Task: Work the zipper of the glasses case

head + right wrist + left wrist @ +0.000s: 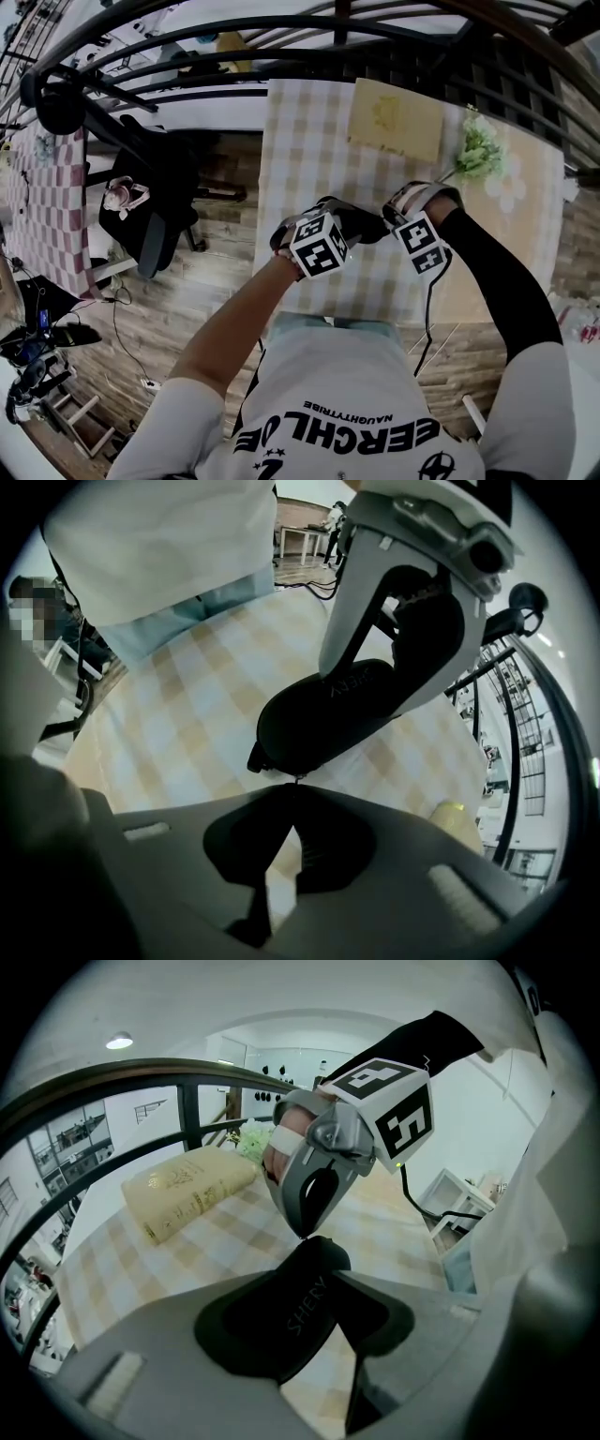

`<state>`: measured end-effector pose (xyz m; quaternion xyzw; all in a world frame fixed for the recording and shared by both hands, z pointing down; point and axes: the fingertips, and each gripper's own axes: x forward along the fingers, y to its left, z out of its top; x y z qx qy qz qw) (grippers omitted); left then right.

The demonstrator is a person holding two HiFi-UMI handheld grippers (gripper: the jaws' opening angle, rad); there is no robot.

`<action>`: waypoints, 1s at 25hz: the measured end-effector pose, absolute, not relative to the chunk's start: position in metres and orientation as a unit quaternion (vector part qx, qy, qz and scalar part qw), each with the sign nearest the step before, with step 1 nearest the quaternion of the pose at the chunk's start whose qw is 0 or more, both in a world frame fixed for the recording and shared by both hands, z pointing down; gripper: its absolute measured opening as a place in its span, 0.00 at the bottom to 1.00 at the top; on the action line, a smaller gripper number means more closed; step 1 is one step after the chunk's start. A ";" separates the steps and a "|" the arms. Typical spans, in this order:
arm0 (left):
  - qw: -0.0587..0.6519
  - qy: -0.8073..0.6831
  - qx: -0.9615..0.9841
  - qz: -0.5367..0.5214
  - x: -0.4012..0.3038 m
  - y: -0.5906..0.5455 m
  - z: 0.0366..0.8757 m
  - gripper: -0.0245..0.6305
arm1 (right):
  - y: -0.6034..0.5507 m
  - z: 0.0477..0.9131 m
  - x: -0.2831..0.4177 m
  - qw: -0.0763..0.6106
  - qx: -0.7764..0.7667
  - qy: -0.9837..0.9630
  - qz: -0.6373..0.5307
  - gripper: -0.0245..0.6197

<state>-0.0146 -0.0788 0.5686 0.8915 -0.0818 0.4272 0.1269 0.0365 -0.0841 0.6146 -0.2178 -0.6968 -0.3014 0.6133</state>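
A black glasses case (309,1321) with pale lettering is clamped between the jaws of my left gripper (314,1283), a little above the checked tablecloth (225,1241). In the head view the case (361,223) spans the gap between the left gripper (337,220) and the right gripper (387,223). My right gripper (293,785) points down at the near end of the case (328,714), jaws closed tip to tip on the small zipper pull (295,780). From the left gripper view, the right gripper (305,1234) meets the case's far end. The zipper line itself is hidden.
A cream-coloured book (396,120) lies at the far side of the table, with a bunch of pale flowers (480,152) to its right. A black railing (187,56) runs behind the table. A black chair (150,206) stands on the wooden floor to the left.
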 end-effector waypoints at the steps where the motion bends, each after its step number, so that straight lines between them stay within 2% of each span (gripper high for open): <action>1: 0.127 -0.082 0.892 0.427 -0.015 -0.079 0.568 0.31 | -0.083 0.615 0.037 0.616 -0.212 -0.699 -0.294 0.09; 14: 0.129 -0.084 0.893 0.423 -0.015 -0.080 0.569 0.31 | -0.065 0.611 0.040 0.618 -0.172 -0.747 -0.174 0.08; 19: 0.130 -0.079 0.894 0.422 -0.015 -0.080 0.568 0.31 | -0.078 0.612 0.042 0.605 -0.096 -0.776 -0.151 0.09; 20: 0.130 -0.079 0.894 0.422 -0.015 -0.081 0.568 0.31 | -0.086 0.610 0.042 0.604 -0.082 -0.775 -0.166 0.09; 22: 0.131 -0.079 0.894 0.421 -0.015 -0.081 0.568 0.31 | -0.098 0.606 0.039 0.602 -0.080 -0.766 -0.211 0.17; 25: 0.131 -0.080 0.894 0.421 -0.015 -0.081 0.568 0.31 | -0.093 0.608 0.030 0.598 -0.129 -0.749 -0.254 0.24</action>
